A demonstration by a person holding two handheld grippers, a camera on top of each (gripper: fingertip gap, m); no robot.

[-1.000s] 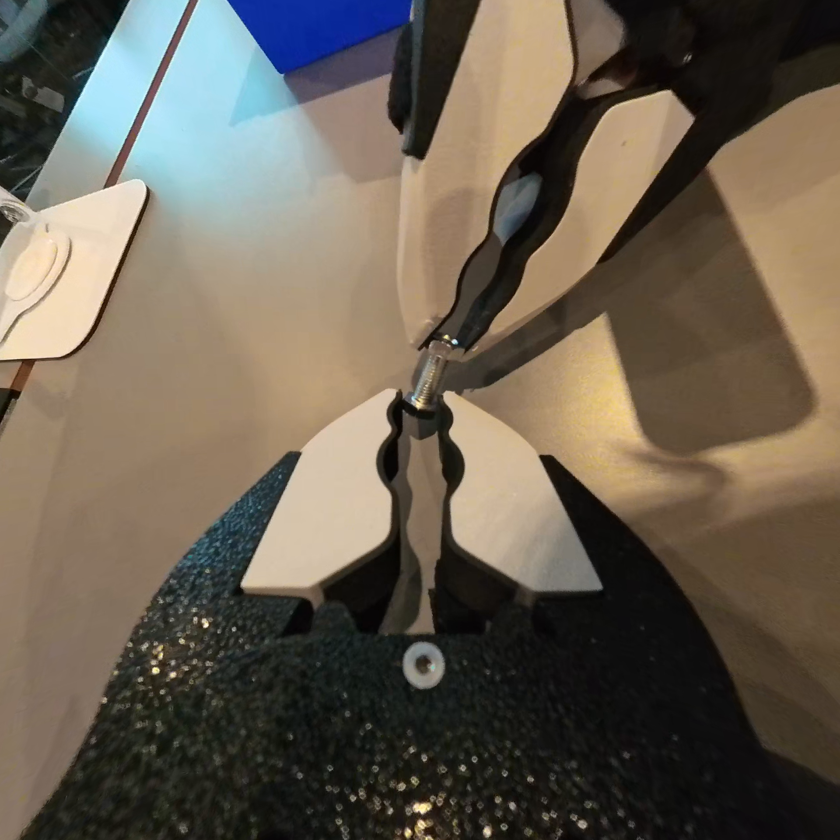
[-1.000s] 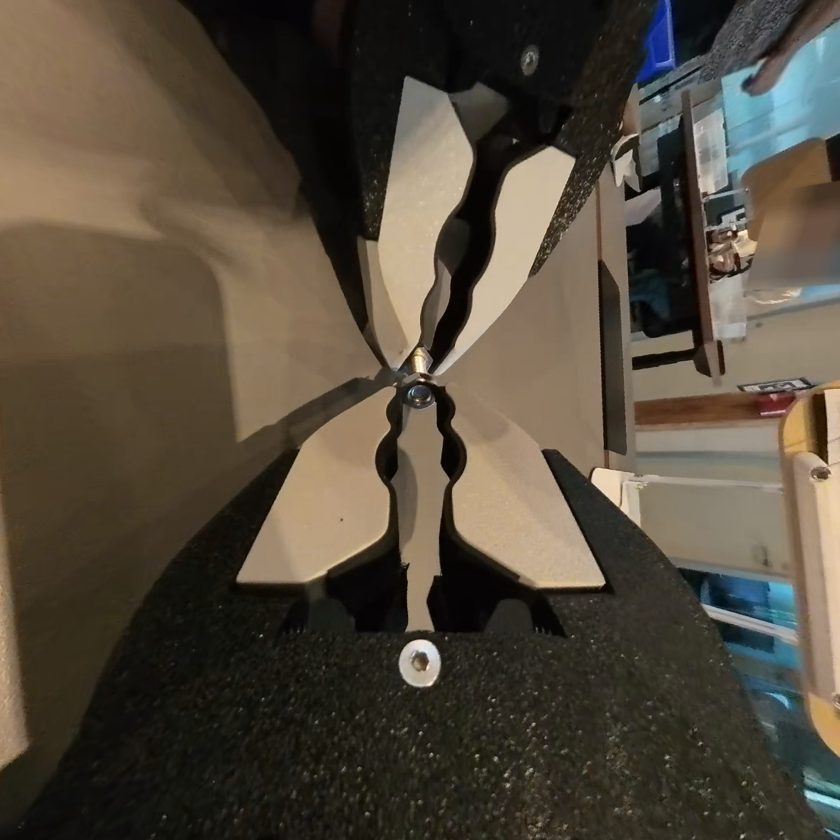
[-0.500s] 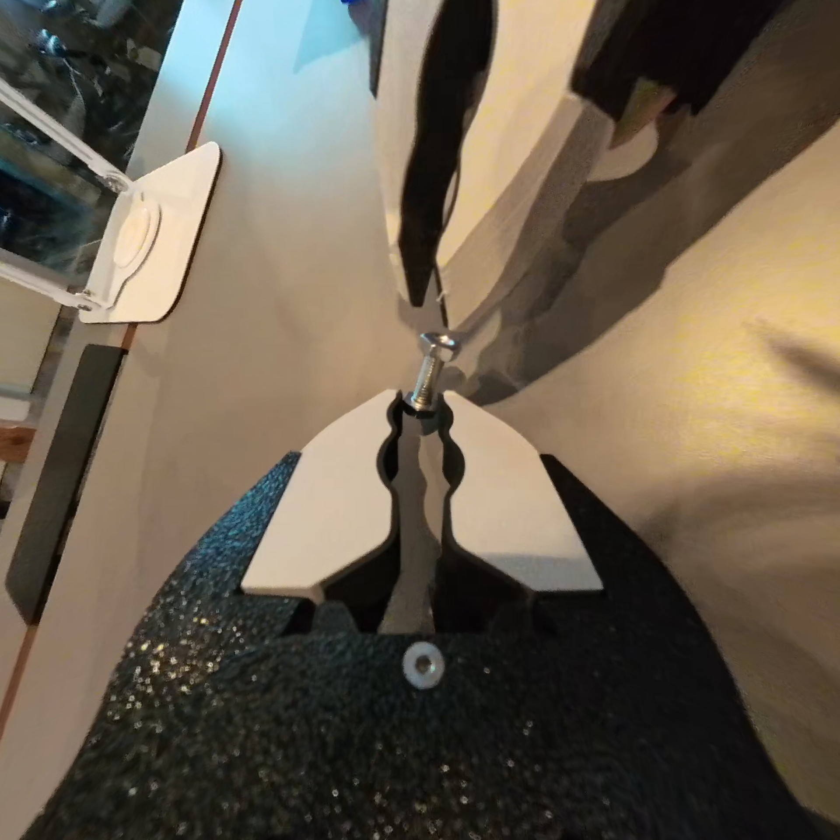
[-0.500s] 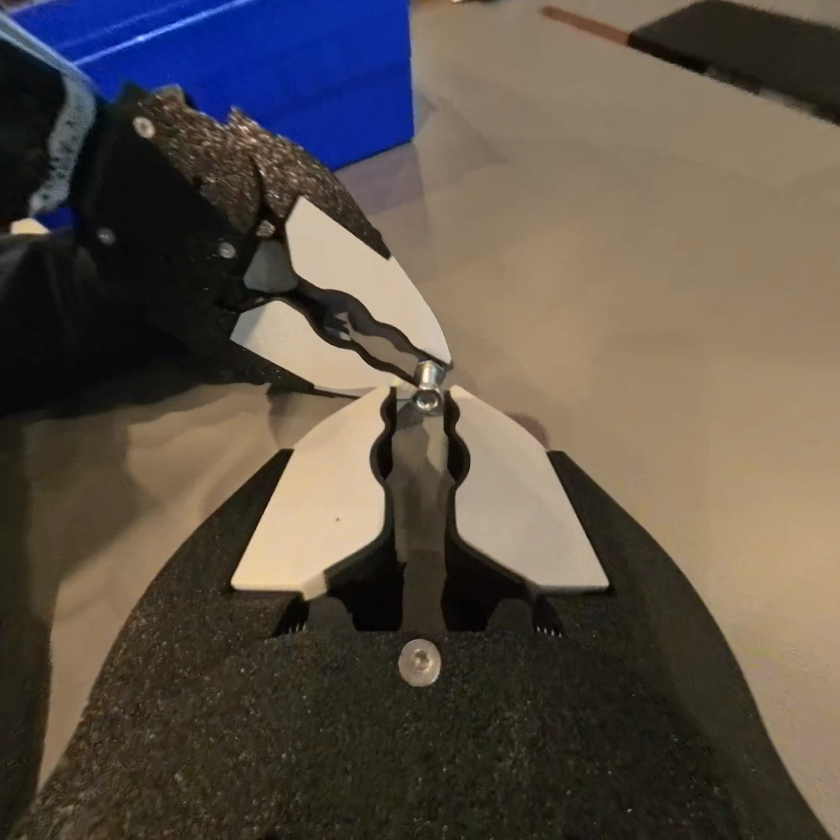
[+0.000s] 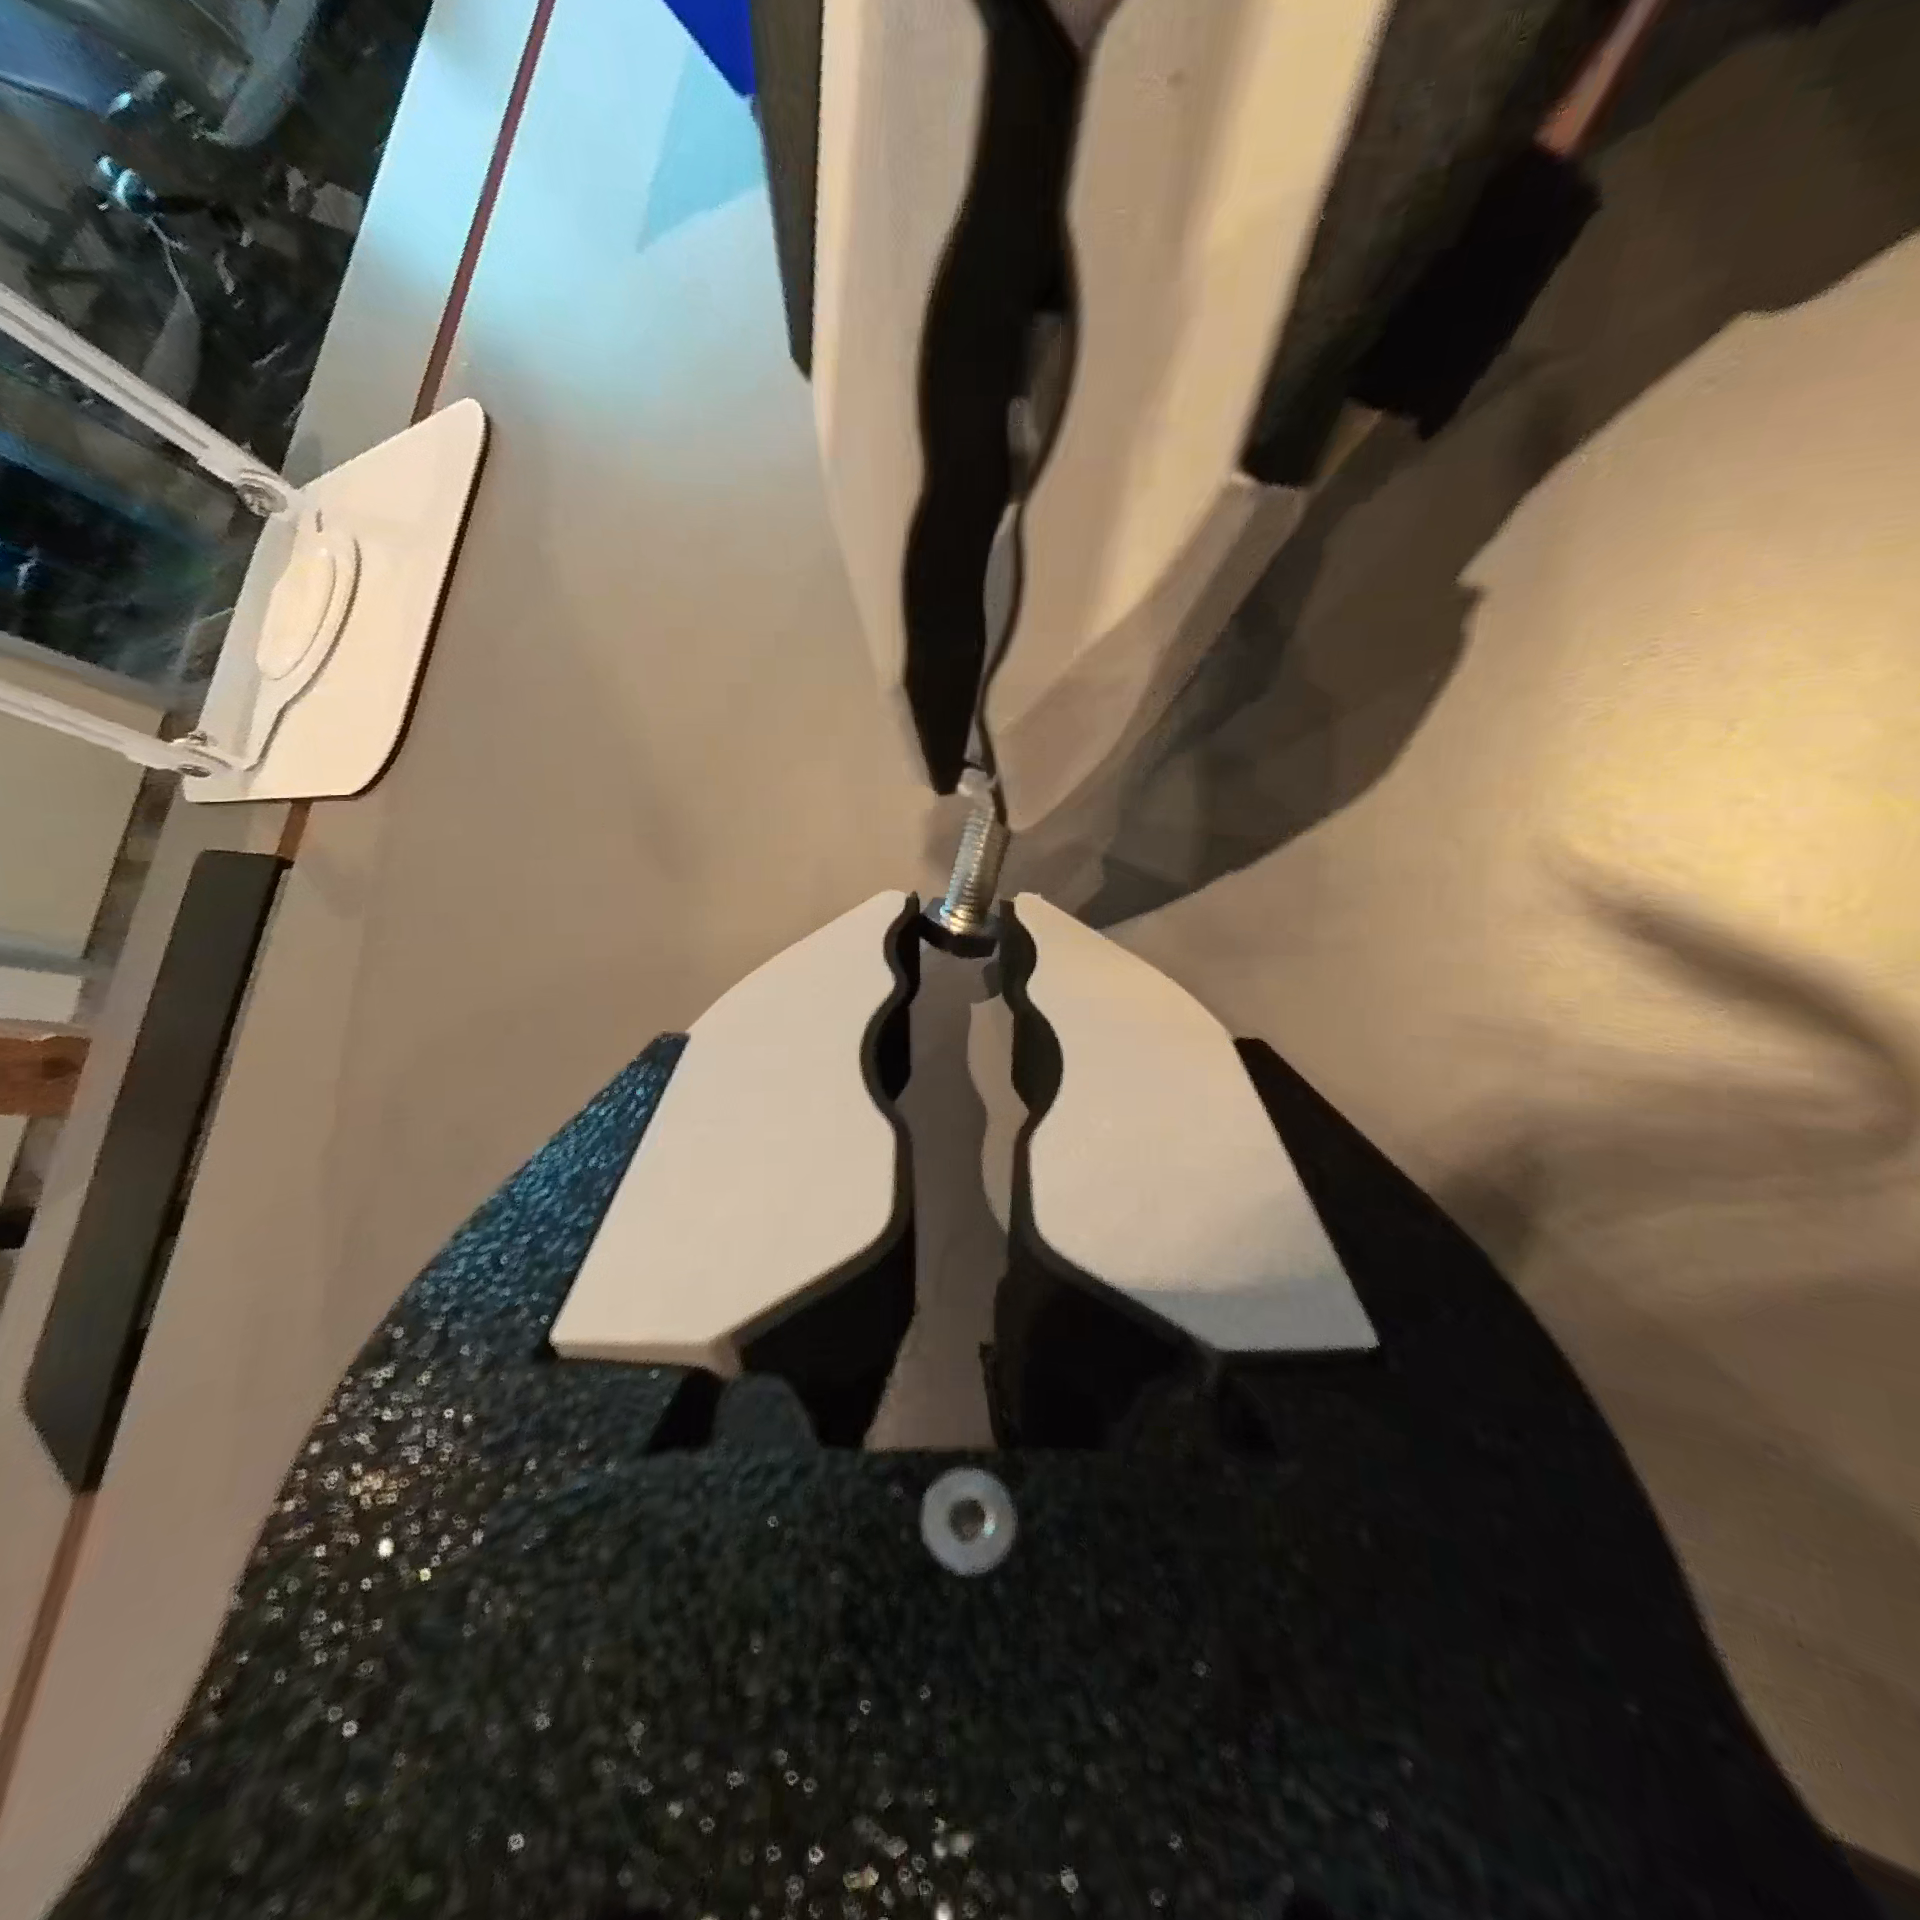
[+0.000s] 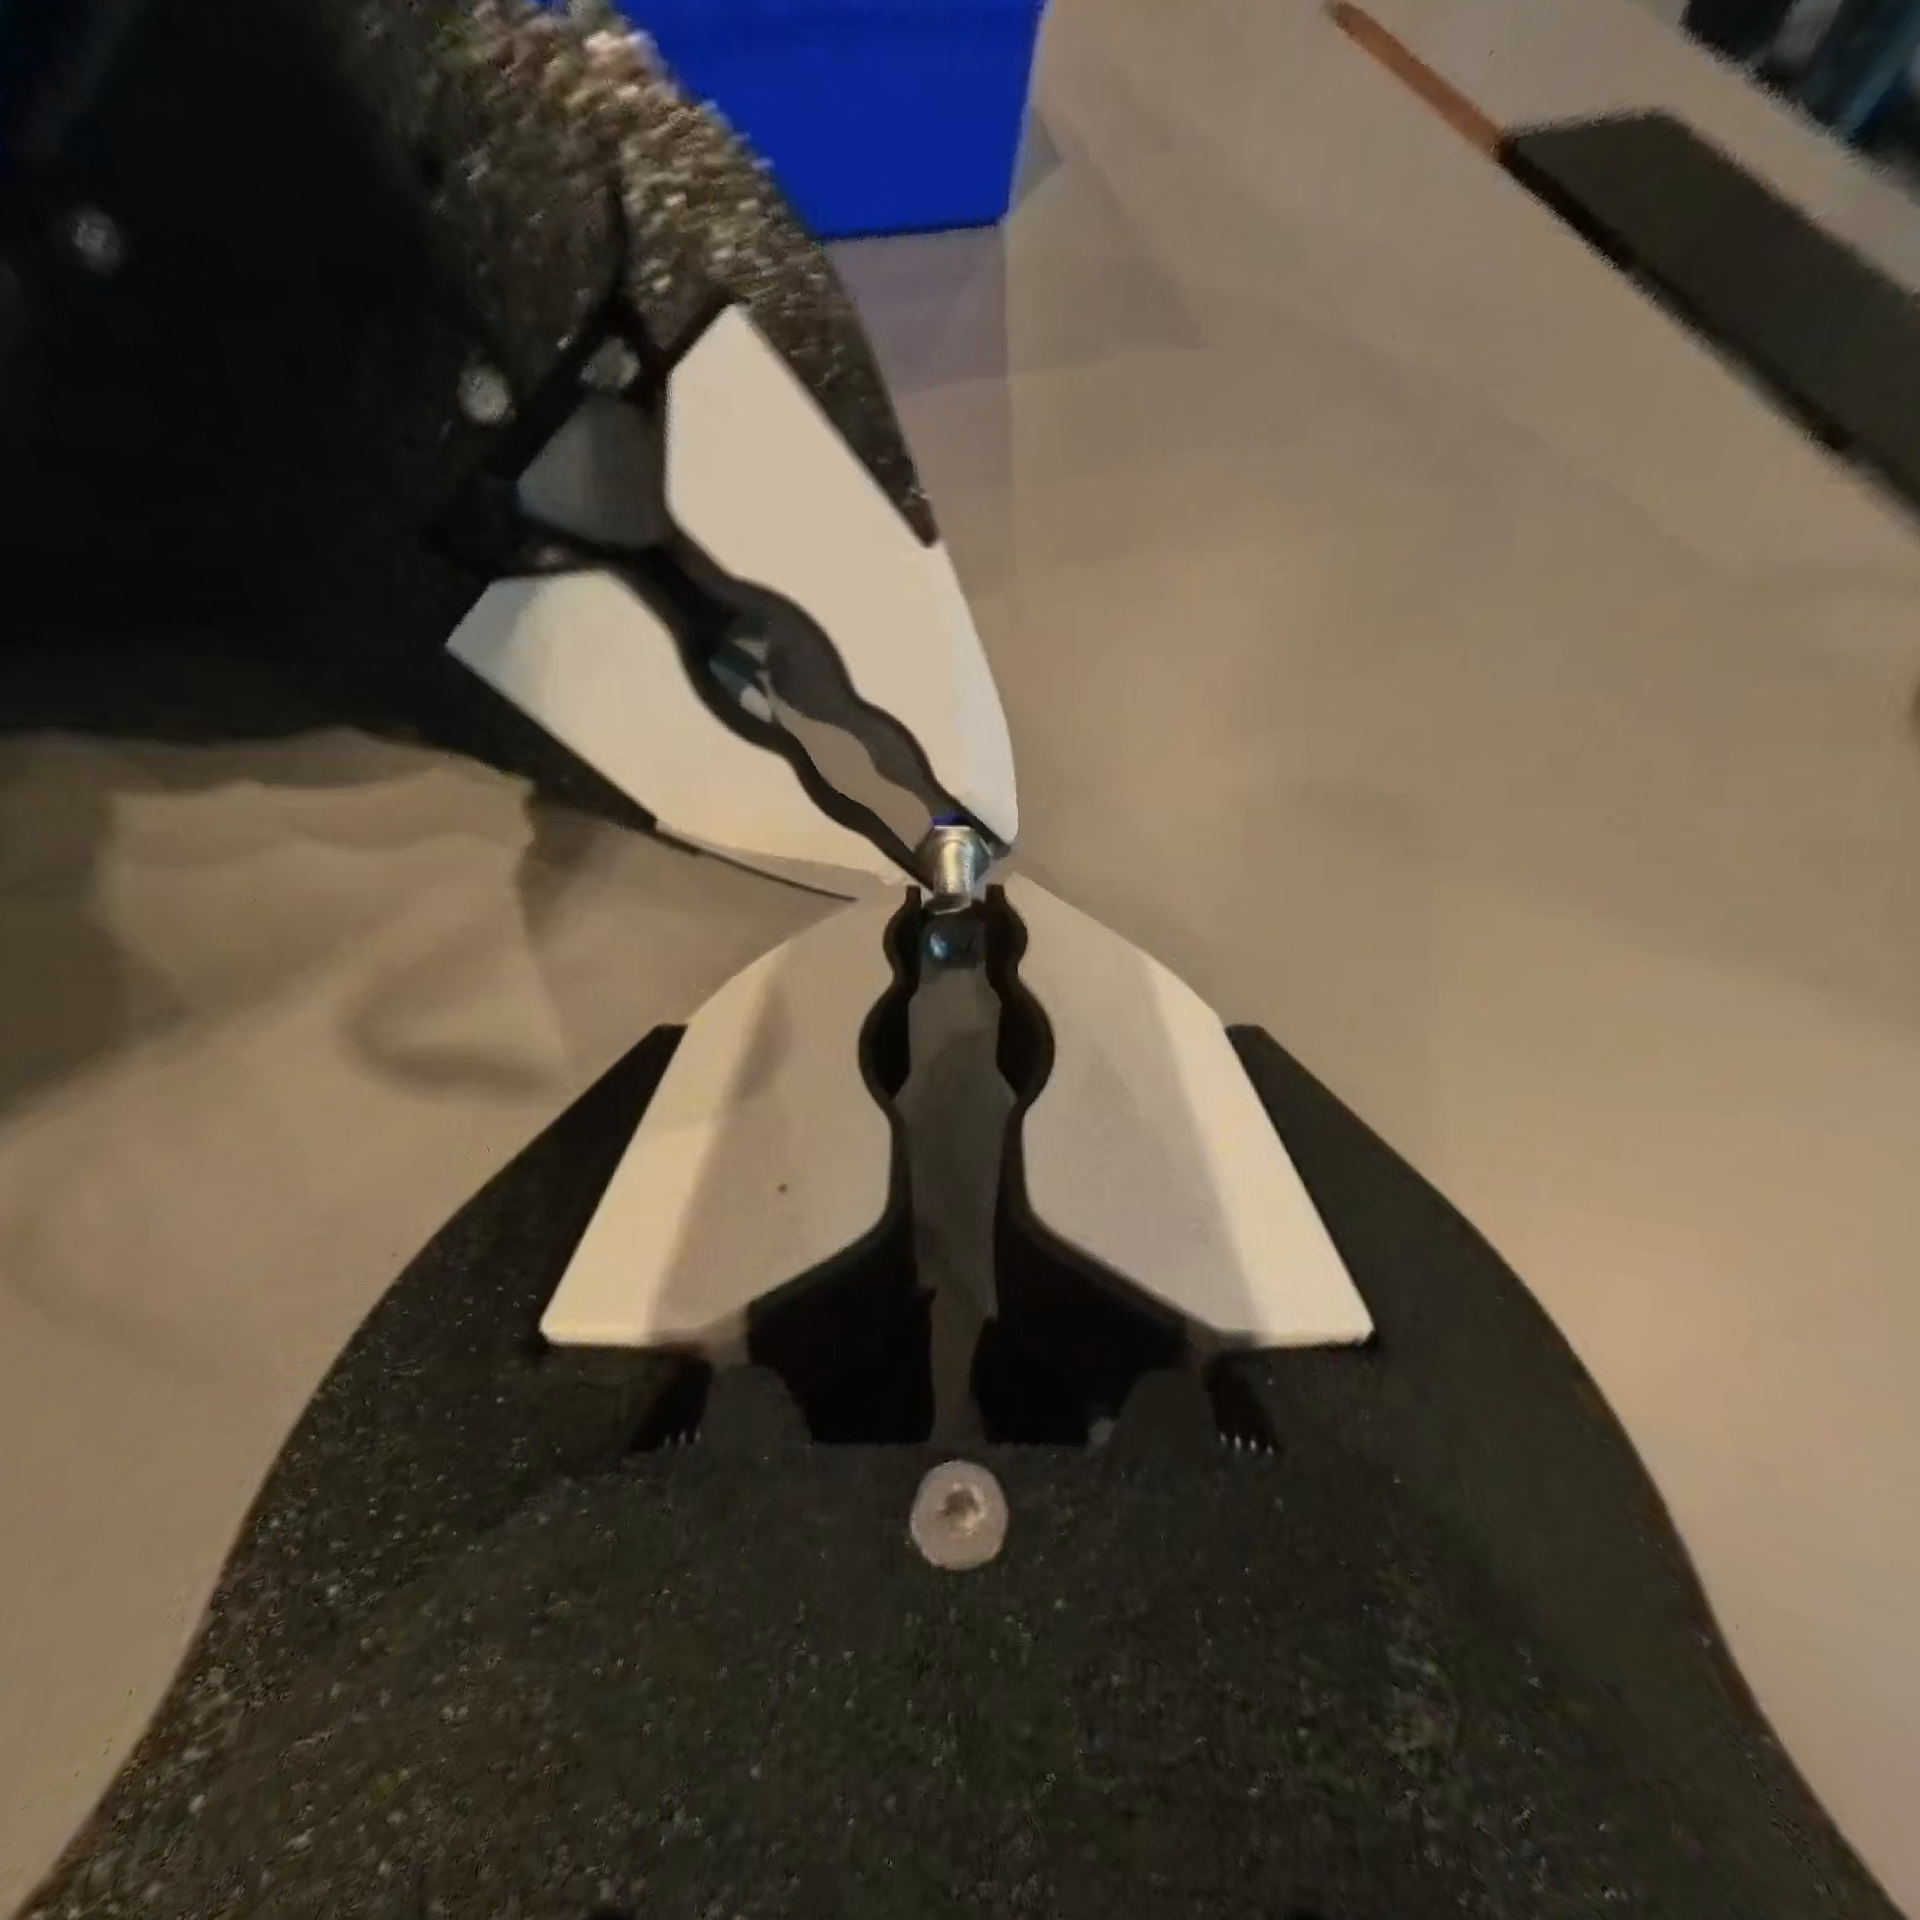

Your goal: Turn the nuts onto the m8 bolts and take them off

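Left gripper (image 5: 958, 925) was closed on the dark hex nut (image 5: 956, 928), pads pressing its flats. Just beyond at twelve o'clock, my right gripper (image 5: 971, 781) pinched the head of the M8 bolt (image 5: 977, 852), whose bright threaded shank entered the nut. I judged we were mid-threading; the next move called for re-gripping and turning while keeping the axes aligned. At ten o'clock sat a white plate (image 5: 343, 613).

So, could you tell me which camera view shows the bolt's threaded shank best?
The left wrist view: the bolt lies side-on, its threads bare between the nut in the left gripper and the right gripper on its head. The right wrist view shows it foreshortened, mostly hidden by fingertips.
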